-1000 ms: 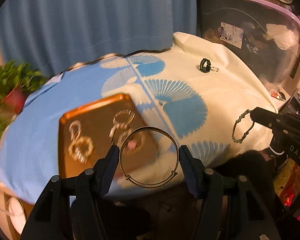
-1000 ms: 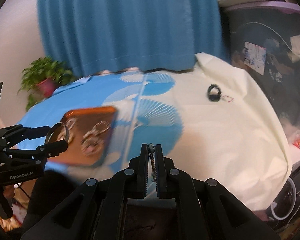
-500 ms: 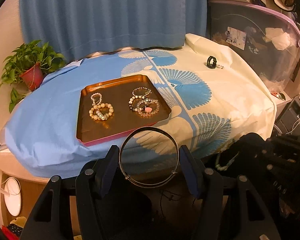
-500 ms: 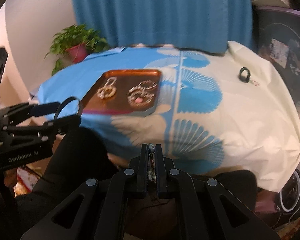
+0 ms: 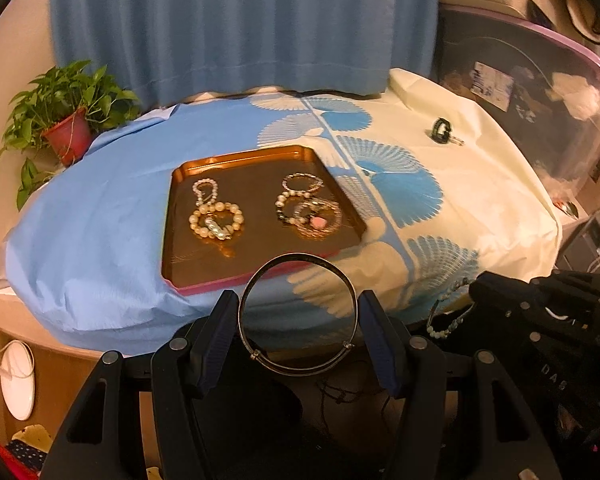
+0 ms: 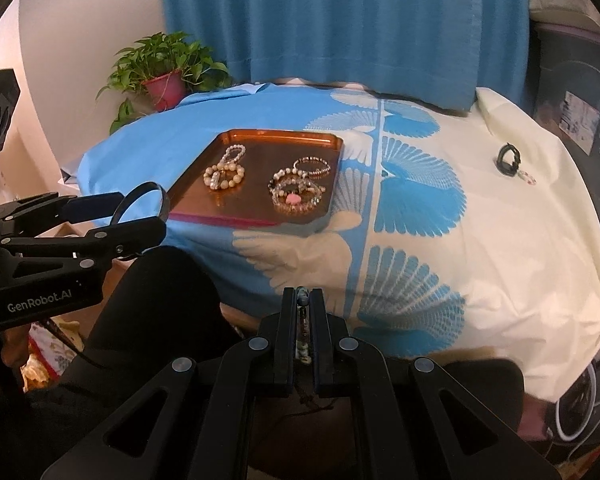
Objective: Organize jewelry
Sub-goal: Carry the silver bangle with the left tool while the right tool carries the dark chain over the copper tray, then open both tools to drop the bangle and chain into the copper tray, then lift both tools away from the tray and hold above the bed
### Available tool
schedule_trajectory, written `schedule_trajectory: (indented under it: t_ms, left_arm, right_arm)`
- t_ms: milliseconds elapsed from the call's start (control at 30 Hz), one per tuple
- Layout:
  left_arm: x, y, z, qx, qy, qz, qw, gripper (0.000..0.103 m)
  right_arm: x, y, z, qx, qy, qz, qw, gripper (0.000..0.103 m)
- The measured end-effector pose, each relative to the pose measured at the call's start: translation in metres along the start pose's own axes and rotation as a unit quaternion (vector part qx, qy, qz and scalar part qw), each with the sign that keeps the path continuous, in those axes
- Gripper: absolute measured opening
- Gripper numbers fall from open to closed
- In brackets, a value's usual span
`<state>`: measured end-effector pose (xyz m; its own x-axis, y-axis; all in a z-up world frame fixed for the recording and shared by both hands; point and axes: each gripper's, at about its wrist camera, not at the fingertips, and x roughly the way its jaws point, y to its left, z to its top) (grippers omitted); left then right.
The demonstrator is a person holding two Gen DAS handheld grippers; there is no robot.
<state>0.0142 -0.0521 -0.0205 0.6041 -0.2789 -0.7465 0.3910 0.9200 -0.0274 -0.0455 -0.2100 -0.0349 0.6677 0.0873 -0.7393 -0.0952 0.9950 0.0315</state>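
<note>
My left gripper (image 5: 298, 300) is shut on a thin metal bangle (image 5: 300, 258), held off the table's near edge, below the copper tray (image 5: 256, 156). The tray holds several bead bracelets: pearl ones (image 5: 216, 220) on its left, darker ones with a pink charm (image 5: 310, 212) on its right. My right gripper (image 6: 303, 296) is shut on a green bead bracelet (image 6: 302, 334), held off the near edge; this bracelet hangs at the right of the left wrist view (image 5: 446, 322). The left gripper and bangle (image 6: 140, 204) show in the right wrist view.
A dark ring with a small beaded piece (image 5: 442, 132) lies on the cream side of the tablecloth (image 6: 500, 240). A potted plant (image 5: 66, 120) stands at the far left by the blue curtain (image 5: 240, 20). A clear storage bin (image 5: 540, 92) stands at the right.
Both grippers have pulled back from the table and steadied, so the tray and cloth now sit farther ahead. Each keeps hold of its piece.
</note>
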Motion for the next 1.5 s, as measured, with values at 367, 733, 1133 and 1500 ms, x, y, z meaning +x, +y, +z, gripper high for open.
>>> schedule_trajectory:
  t_ms: [367,733,1133,1500]
  left_arm:
    - [0.048,0.048,0.053,-0.026,-0.004,0.021,0.9994,0.057]
    - [0.117,0.085,0.092,-0.037,0.009,0.044,0.9983,0.057]
    - [0.147,0.09,0.064,-0.007,0.07,0.113,0.9911,0.101]
    - [0.049,0.046,0.017,-0.023,0.024,0.102,0.9942,0.101]
  right_arm:
    - [0.061,0.005,0.081,-0.012,-0.022,0.02,0.999,0.006]
    - [0.136,0.017,0.138,-0.012,-0.027,0.034,0.999,0.006]
    - [0.179,0.008,0.115,-0.012,0.044,-0.041,0.998,0.08]
    - [0.085,0.008,0.053,0.025,0.028,-0.034,0.999,0.08]
